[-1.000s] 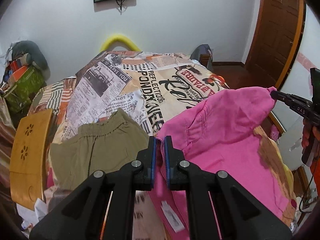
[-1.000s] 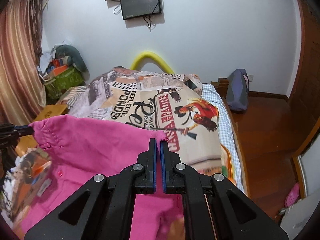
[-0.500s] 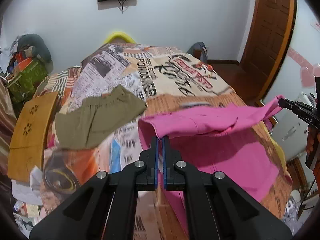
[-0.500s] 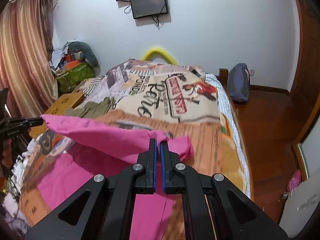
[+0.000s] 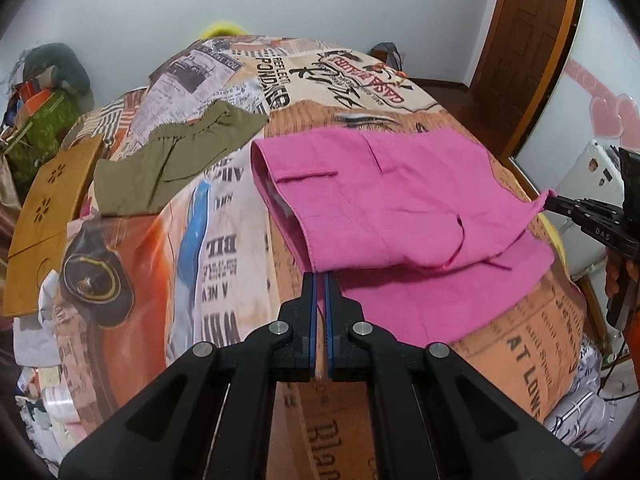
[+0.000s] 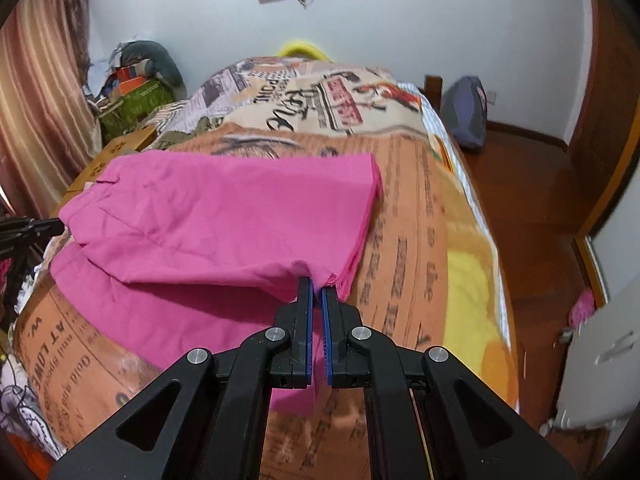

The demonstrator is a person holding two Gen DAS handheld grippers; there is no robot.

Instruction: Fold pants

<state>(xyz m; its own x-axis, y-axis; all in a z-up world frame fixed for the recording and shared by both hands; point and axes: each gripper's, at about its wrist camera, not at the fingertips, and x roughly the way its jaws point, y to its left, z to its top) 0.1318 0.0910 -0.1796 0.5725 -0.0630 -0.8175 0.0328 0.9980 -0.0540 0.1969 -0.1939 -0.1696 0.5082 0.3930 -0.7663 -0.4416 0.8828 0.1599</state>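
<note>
Holding the pink pants (image 5: 384, 200) tight by two near corners, both grippers (image 5: 320, 276) (image 6: 315, 282) pinch them; their length runs sideways.

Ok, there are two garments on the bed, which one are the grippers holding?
The pink pants: left gripper and right gripper each pinch a corner. The olive shorts lie untouched, farther up the bed.

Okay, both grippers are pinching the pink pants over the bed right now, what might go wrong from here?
1. The left hand-held gripper and right hand-held gripper each pinch only a thin edge of the pink pants; a tug may pull a corner free.
2. The raised layer sags between the grips above the lower layer, so it may land wrinkled or misaligned.
3. The olive shorts lie close by on the bedspread; dragging could snag them.
</note>
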